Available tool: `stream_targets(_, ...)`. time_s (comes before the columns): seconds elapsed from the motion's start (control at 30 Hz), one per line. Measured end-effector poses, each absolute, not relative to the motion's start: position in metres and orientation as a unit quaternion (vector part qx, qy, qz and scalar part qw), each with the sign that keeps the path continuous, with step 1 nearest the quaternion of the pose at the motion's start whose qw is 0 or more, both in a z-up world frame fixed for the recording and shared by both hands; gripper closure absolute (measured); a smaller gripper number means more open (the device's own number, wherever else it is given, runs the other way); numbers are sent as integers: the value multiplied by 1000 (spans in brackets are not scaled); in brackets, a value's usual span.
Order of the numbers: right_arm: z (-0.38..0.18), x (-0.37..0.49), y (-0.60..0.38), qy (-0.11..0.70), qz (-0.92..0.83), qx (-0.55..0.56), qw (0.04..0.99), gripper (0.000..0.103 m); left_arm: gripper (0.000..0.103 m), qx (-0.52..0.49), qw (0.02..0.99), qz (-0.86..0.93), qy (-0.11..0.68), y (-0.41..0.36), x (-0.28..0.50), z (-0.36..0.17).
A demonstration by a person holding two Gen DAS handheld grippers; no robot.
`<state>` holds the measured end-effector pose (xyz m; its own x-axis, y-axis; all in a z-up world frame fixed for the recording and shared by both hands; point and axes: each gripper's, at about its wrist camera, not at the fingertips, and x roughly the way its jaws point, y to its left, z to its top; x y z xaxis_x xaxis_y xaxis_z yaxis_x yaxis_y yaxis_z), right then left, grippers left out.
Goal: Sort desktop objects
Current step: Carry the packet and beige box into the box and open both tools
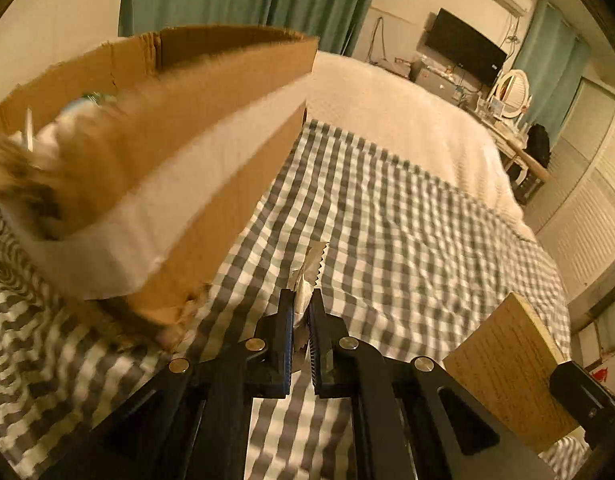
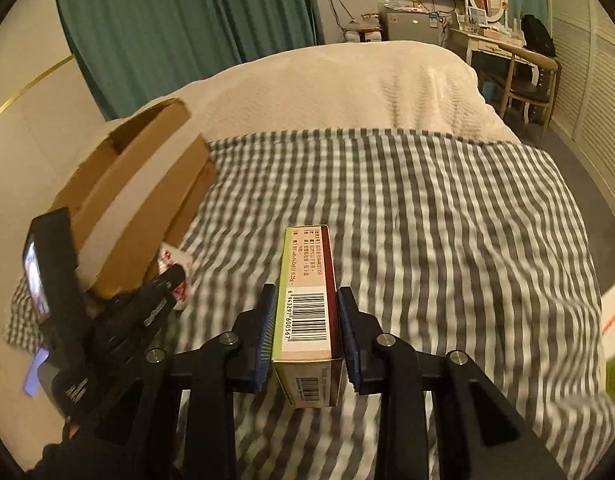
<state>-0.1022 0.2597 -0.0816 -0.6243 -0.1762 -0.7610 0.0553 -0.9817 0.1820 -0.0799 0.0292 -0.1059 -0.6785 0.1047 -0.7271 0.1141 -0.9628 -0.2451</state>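
Observation:
My left gripper (image 1: 301, 300) is shut on a small foil sachet (image 1: 307, 276) with a serrated edge, held above the checked blanket beside the cardboard box (image 1: 211, 168). The box is open at the top and holds several blurred items. My right gripper (image 2: 305, 300) is shut on a long medicine box (image 2: 309, 292) with a barcode on top, held above the blanket. In the right wrist view the left gripper (image 2: 175, 280) shows at the left with the sachet (image 2: 175, 266), close to the cardboard box (image 2: 147, 200).
A grey-and-white checked blanket (image 2: 427, 240) covers the bed, with a cream blanket (image 2: 347, 84) beyond it. Green curtains, a TV, a dressing table and a chair stand at the back right. The medicine box (image 1: 503, 364) shows at the lower right of the left wrist view.

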Motion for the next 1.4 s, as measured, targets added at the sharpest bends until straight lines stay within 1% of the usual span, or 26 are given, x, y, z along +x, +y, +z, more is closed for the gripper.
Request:
stream_targets(0.07,-69,-92,253,-64,-903,421,60,74,96,388,-3,-911,141,26,-87,-84)
stream_targets(0.2,-14,-73,238,-41,-923,377,58,74,96,344,-13,-926,154,14,-85,-36)
stream_targets(0.37,53,-77,201,-36,-941,322,97,74,96,305,3,-933,190,-40,-84,23)
stream_targets(0.47,79,-93,163,-30,-944,301,131,74,96,297,19,-931,213,-86,-98,43)
stream_targets(0.53,87,-108,141,-33,-944,293,148,74,96,298,34,-932,206,-117,-106,49)
stream_targets(0.57,90,-129,115,-42,-938,297,171,74,96,304,37,-931,199,-131,-118,49)
stream_targets(0.63,89,-140,104,-44,-935,301,179,74,96,321,38,-929,181,-150,-139,43)
stream_targets(0.73,76,-176,69,-53,-926,317,197,74,96,332,26,-930,154,-174,-157,32)
stream_targets(0.77,61,-200,51,-63,-919,334,201,74,96,333,21,-931,147,-178,-160,28)
stream_targets(0.8,61,-200,51,-63,-919,334,201,74,94,333,19,-933,137,-181,-162,25)
stream_targets(0.83,50,-213,41,-67,-914,345,201,73,91,333,14,-934,132,-182,-163,24)
stream_targets(0.87,50,-213,41,-67,-914,345,201,73,74,335,6,-934,124,-184,-164,20)
stream_targets(0.9,44,-218,37,-67,-915,348,192,65,61,338,4,-934,119,-184,-165,19)
stream_targets(0.93,42,-219,37,-66,-918,347,182,48,31,340,12,-933,114,-185,-164,18)
stream_targets(0.97,43,-218,38,-66,-921,343,171,43,13,334,20,-936,113,-185,-162,18)
stream_targets(1.0,46,-212,43,-66,-930,326,159,41,10,319,27,-940,114,-184,-156,21)
stream_targets(1.07,60,-195,57,-41,-946,294,133,41,8,294,38,-948,114,-184,-144,30)
stream_targets(1.1,60,-195,57,-41,-946,294,133,41,7,292,34,-949,109,-180,-139,37)
stream_targets(1.17,74,-177,65,-11,-956,272,113,40,0,284,30,-954,96,-170,-130,49)
stream_targets(1.2,80,-166,69,10,-960,261,101,34,0,269,29,-960,78,-159,-119,57)
stream_targets(1.23,88,-151,74,36,-964,250,81,24,0,258,31,-964,63,-150,-111,62)
stream_targets(1.27,91,-141,78,47,-967,241,67,17,0,251,32,-966,50,-142,-104,64)
stream_targets(1.3,91,-141,78,47,-967,241,67,5,0,247,35,-968,32,-131,-95,64)
stream_targets(1.33,90,-131,85,55,-970,231,49,1,0,250,37,-967,19,-124,-89,63)
stream_targets(1.37,82,-112,96,56,-973,225,23,1,0,255,41,-966,9,-118,-85,58)
stream_targets(1.4,82,-112,96,56,-973,225,23,1,0,267,48,-963,1,-111,-77,50)
